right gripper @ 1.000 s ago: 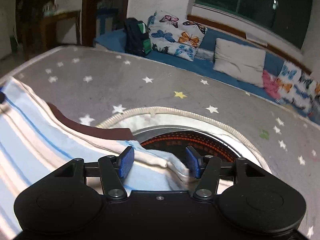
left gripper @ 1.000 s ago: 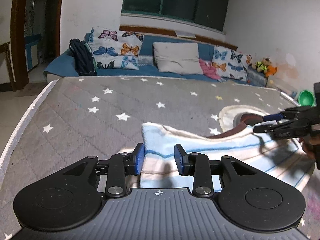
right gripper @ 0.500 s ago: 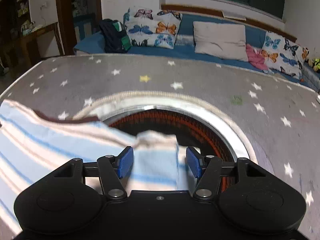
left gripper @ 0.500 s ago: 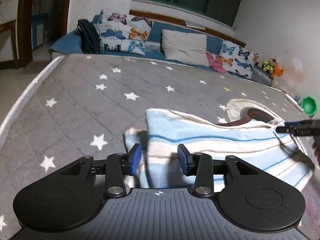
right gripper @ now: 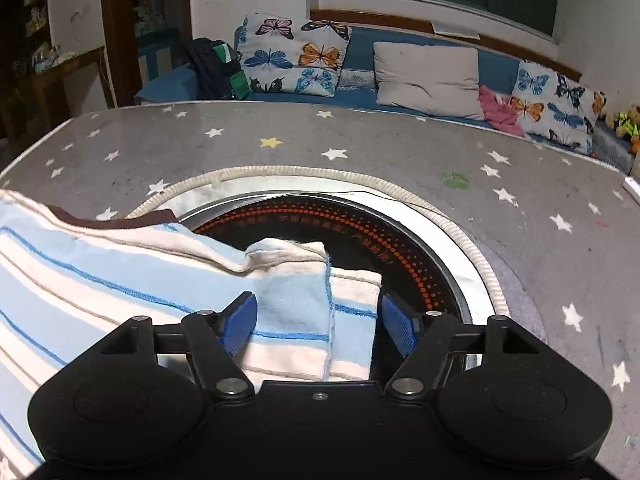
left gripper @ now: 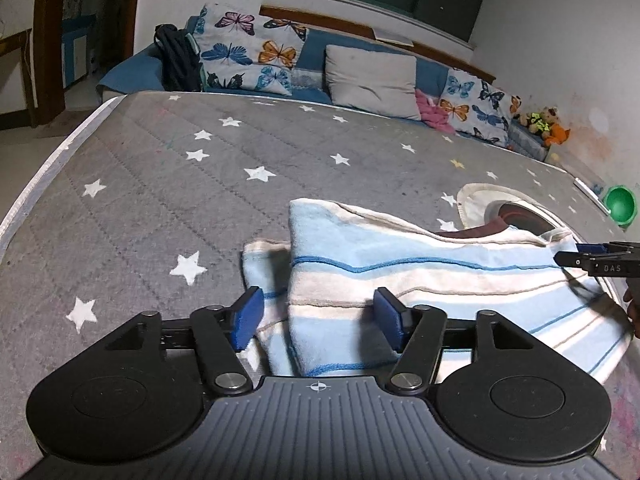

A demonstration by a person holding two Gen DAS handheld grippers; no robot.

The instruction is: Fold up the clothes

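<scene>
A light blue and cream striped cloth [left gripper: 400, 268] lies folded over on the grey star-patterned surface [left gripper: 160, 184]. My left gripper [left gripper: 318, 322] is open, its blue pads either side of the cloth's near left end, above it. My right gripper [right gripper: 318, 322] is open over the cloth's right end [right gripper: 312, 280], which lies partly over a round black and orange disc [right gripper: 380, 232]. The right gripper also shows in the left wrist view [left gripper: 596, 258] at the far right, at the cloth's edge. A dark brown layer [right gripper: 132, 216] peeks out under the cloth.
A cream rope-edged ring [right gripper: 304, 172] surrounds the disc. A sofa with butterfly cushions [left gripper: 248, 52], a grey pillow [left gripper: 372, 80] and a black backpack [left gripper: 176, 60] stands behind the surface. A green bowl [left gripper: 620, 204] sits at far right. The surface's white edge [left gripper: 40, 168] runs on the left.
Both grippers have opened wider and let go of the cloth, which has settled flat with its top layer folded over. Both cameras have drawn back a little.
</scene>
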